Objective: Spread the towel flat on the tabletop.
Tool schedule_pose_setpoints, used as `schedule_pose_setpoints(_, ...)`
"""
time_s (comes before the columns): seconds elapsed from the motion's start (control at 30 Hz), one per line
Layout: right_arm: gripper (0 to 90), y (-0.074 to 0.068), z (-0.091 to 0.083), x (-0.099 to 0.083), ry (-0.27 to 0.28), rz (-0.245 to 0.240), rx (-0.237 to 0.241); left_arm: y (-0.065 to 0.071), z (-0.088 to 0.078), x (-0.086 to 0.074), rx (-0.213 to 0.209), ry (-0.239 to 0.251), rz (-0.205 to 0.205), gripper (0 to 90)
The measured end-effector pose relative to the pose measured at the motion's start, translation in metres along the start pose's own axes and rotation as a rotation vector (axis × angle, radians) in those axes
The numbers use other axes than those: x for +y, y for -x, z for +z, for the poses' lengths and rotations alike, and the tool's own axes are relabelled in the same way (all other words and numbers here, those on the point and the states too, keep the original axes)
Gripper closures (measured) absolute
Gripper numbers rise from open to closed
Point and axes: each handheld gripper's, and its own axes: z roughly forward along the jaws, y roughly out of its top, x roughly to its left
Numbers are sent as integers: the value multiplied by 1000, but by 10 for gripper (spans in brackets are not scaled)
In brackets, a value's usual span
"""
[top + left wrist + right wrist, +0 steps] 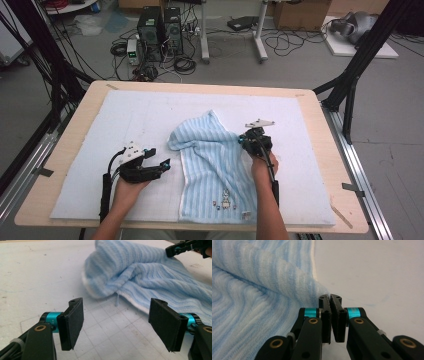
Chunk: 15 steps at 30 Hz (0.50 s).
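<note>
Nearest lens in left gripper view: left gripper (116, 323), jaws spread wide, nothing between pads, just gridded white foam mat (37, 272) beneath. Ahead of it and slightly to its right: light-blue striped terry towel (140, 277) w/ white hem, rumpled, one corner folded over into a soft hump. Near edge of that hump just beyond the open jaws, not touching them.

Right gripper (329, 305) pinched shut, pads pressed together; towel edge runs right up to the tips, and high view puts the gripper (248, 140) at the cloth's right-hand border w/ fabric ridged toward it. Read as gripping towel hem, tho the sliver of cloth between pads too thin to make out clearly.

In high view, towel (215, 170) between both grippers on mat, lower half flat w/ small embroidered motif near bottom hem, upper part bunched and pulled leftward. Left gripper (165, 163) beside towel's left edge, apart from it.

Step in hand, by judgement: folding/straightening, right side secured, left side not yet taken. Next move prob. calls for left gripper fwd onto folded corner, jaws low to mat, closing on hem w/o snagging both layers; then both lifting evenly so cloth doesn't skew.
</note>
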Motion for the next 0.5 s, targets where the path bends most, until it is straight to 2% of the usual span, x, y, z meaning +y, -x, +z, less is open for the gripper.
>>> schedule_pose_setpoints(0.03,873,3,-1,-2,0,19,-26,0,1,0,1,-1,-3,289)
schedule_pose_setpoints(0.13,873,11,-5,-6,8,27,-92,1,3,0,-4,-17,2,291)
schedule_pose_setpoints(0.27,869,19,-13,-9,34,68,-193,4,6,3,-22,-20,1,293)
schedule_pose_setpoints(0.33,863,21,-13,-9,18,58,-237,7,8,5,-32,-13,-10,297)
schedule_pose_setpoints(0.4,834,23,-12,-11,-2,60,-234,9,11,6,-41,-23,-8,299)
schedule_pose_setpoints(0.43,791,23,-14,-12,8,63,-234,10,12,7,-42,-28,2,299)
schedule_pose_setpoints(0.5,697,25,-18,-14,45,58,-181,13,15,10,-55,-30,20,299)
